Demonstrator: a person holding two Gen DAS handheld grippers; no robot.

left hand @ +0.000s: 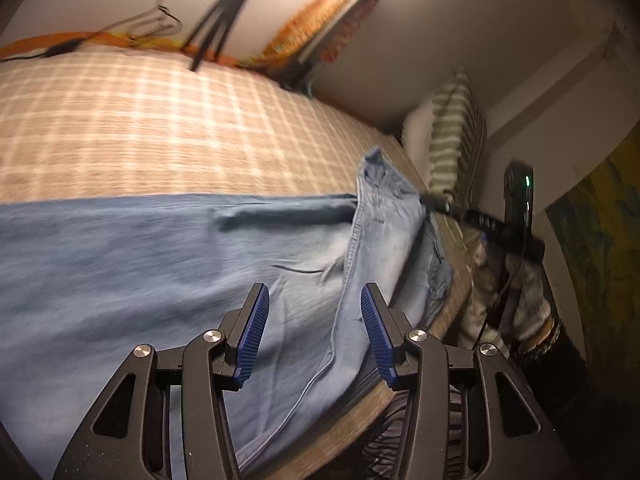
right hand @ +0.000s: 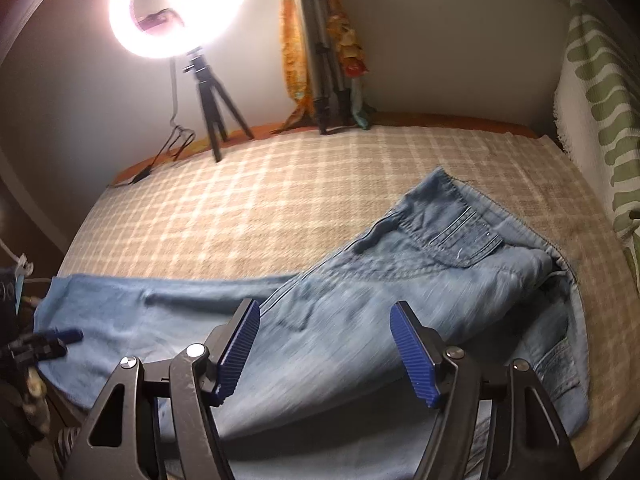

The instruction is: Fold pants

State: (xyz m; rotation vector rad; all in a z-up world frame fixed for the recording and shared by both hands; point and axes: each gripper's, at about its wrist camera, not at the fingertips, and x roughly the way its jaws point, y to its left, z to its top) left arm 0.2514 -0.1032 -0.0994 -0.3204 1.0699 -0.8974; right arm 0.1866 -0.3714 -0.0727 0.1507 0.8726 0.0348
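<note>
Lying along the near edge of the bed point(right hand: 280, 184), the pants point(right hand: 360, 300) look only partly folded: one leg seems laid over the other, the waistband point(right hand: 452, 224) up at the far right and the leg ends trailing off to the left. Folding them across their length appears still to do. The right hand-held gripper point(right hand: 325, 350) hovers just above the seat of the denim, released and holding nothing. The left hand-held gripper point(left hand: 315, 335) hangs over the legs near a seam, likewise spread wide and empty. Beyond stands a glowing ring light point(right hand: 180, 8).
</note>
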